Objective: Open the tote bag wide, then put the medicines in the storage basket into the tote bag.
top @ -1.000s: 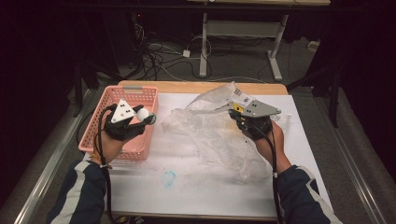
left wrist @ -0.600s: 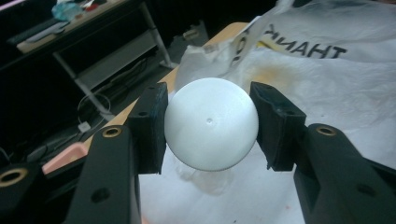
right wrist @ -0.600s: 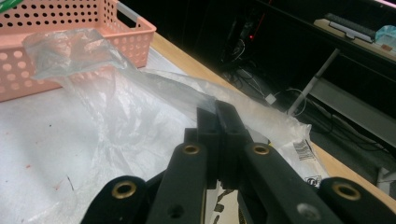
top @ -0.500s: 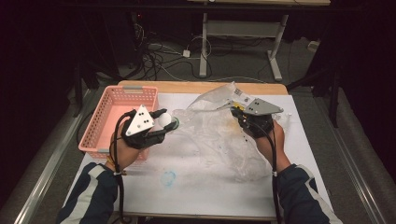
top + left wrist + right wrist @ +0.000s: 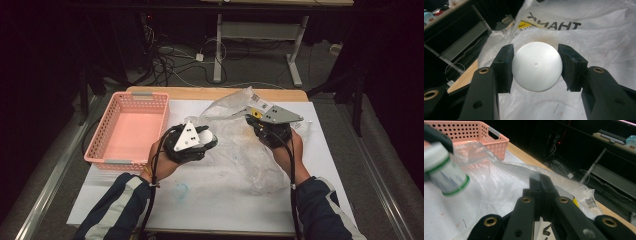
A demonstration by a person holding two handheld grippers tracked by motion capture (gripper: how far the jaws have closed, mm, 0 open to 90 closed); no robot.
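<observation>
Carrying a white bottle [image 5: 537,66] clamped end-on between its jaws, the left gripper [image 5: 200,141] sits right of the pink basket [image 5: 131,127], at the plastic bag's [image 5: 240,145] mouth; the right gripper [image 5: 264,122], farther right, pinches the bag's edge shut-jawed, apparently holding it open for loading

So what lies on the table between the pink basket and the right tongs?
In the high view, the left tongs, holding a white cup, and part of the clear plastic bag lie between the pink basket and the right tongs.
</observation>
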